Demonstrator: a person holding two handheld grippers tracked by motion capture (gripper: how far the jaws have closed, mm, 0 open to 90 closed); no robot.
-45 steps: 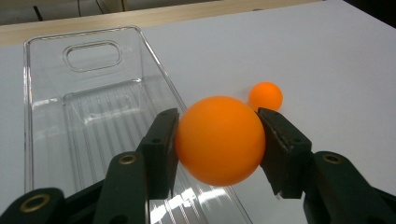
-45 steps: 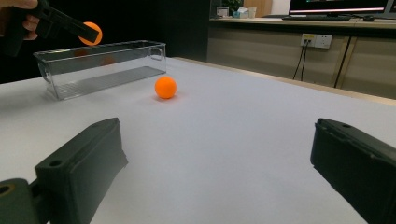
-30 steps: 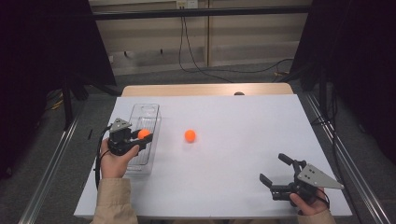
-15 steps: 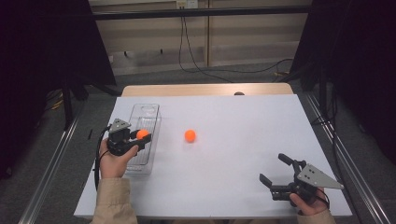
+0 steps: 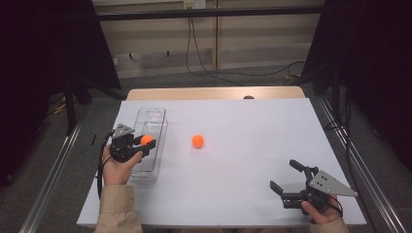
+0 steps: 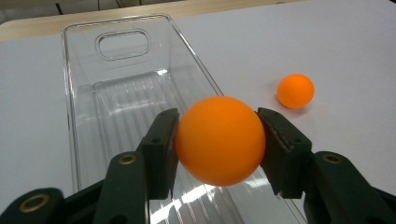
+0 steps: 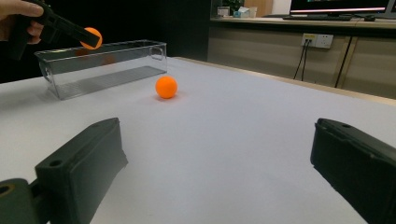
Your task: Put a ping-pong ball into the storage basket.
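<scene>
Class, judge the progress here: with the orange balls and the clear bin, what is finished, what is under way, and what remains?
Nothing looks finished: the clear bin holds no ball. In hand: the left gripper is shut on one orange ball, held above the bin's open top. Left to do: release it inside, then collect the second orange ball lying on the white table. The right gripper rests open near the table's front edge.

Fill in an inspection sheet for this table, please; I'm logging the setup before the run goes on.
Surface: white table, bare apart from the items below.
Job's things: clear bin at left, nothing inside; held orange ball above it; loose orange ball on the table.
Clutter: nothing seen.
Grippers: left gripper shut on the held ball; right gripper open, holding nothing, near the front right.
Cables: black cables on the floor behind.
Surroundings: dark curtains on both sides.
</scene>
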